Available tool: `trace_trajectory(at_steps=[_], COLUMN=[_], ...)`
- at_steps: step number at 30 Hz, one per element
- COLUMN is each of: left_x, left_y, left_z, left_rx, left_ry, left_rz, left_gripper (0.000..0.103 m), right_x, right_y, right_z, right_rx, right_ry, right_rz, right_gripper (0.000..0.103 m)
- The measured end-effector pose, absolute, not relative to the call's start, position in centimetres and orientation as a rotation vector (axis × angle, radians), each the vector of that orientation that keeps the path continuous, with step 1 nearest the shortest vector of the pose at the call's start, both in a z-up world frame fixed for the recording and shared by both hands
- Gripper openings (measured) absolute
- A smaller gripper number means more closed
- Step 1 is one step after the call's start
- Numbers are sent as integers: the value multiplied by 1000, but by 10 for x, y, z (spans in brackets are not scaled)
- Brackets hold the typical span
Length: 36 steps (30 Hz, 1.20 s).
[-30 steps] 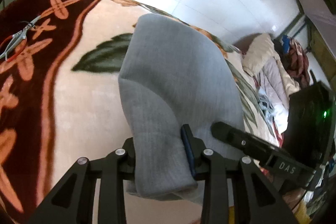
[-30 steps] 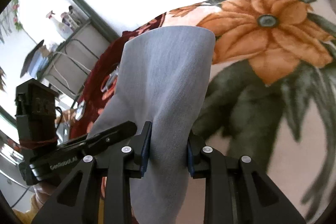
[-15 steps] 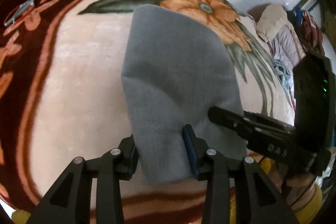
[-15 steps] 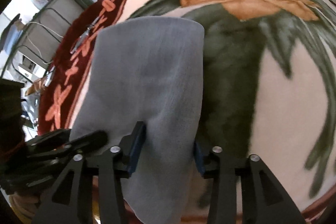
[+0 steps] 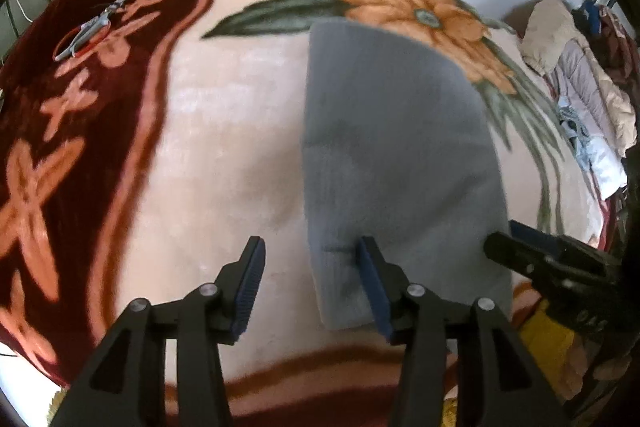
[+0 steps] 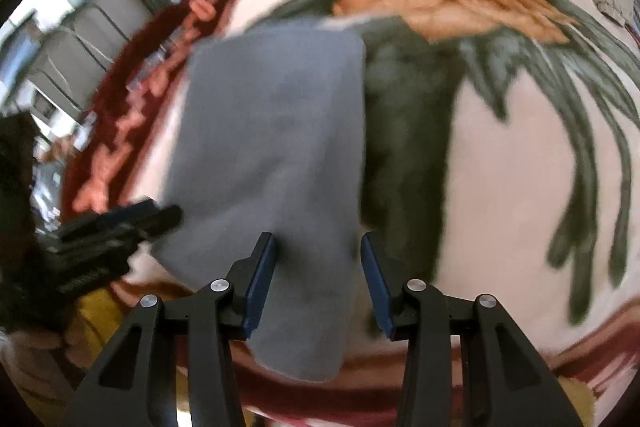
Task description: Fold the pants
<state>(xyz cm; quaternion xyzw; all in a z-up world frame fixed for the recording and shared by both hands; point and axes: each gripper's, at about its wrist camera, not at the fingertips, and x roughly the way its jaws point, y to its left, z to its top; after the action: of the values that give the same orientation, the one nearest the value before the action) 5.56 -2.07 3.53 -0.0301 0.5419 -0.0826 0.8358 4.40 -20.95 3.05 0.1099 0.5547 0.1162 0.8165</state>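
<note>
Pants [image 5: 396,155] lie folded into a grey oblong on the flowered blanket [image 5: 224,147] that covers the bed, the long axis running straight away from both tools toward the big orange flower [image 5: 416,11]. Near end of the bundle sits just under the two tools, far end almost touching the flower's petals. On the left side, the left hand-held gripper [image 5: 311,281] is opening, and its jaws stand apart with only the pants' left edge beside the right jaw; most of the gap between them shows bare blanket, so nothing is pinched. On the right side, the right hand-held gripper [image 6: 318,281] is about half spread and straddles the near right part of the cloth, which lies loosely between the jaws without being pressed, as far as the blurred view lets me judge. Each tool shows at the edge of the other's view, so the two sit close together across the bundle's short width, one at each near corner. Small scissors [image 5: 86,27] with an orange loop rest well apart on the dark red border, and a heap of clothes [image 5: 580,107] lies off to the right. To my eye this fold has just been laid down and let go. Any further fold would run along that long axis, near end carried toward the flower, with both tools about equally near.
</note>
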Motion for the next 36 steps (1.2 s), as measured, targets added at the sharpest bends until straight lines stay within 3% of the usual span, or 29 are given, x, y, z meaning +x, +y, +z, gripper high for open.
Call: trace_trajectory(at_steps=[3, 12, 22, 36], left_x=[54, 32, 5, -1], left_y=[-19, -21, -27, -35], left_z=[30, 50, 51, 36], left_rx=[-51, -57, -57, -9], left_ry=[1149, 1101, 1109, 1143], left_rz=[-163, -143, -101, -51], left_gripper=[60, 60, 83, 84], right_x=[45, 27, -7, -21], right_y=[-209, -211, -190, -185], right_z=[14, 45, 72, 55], right_rx=[239, 232, 165, 145], right_ry=[1208, 1126, 1024, 1069], right_rz=[247, 212, 208, 198], right_gripper=[48, 49, 49, 49])
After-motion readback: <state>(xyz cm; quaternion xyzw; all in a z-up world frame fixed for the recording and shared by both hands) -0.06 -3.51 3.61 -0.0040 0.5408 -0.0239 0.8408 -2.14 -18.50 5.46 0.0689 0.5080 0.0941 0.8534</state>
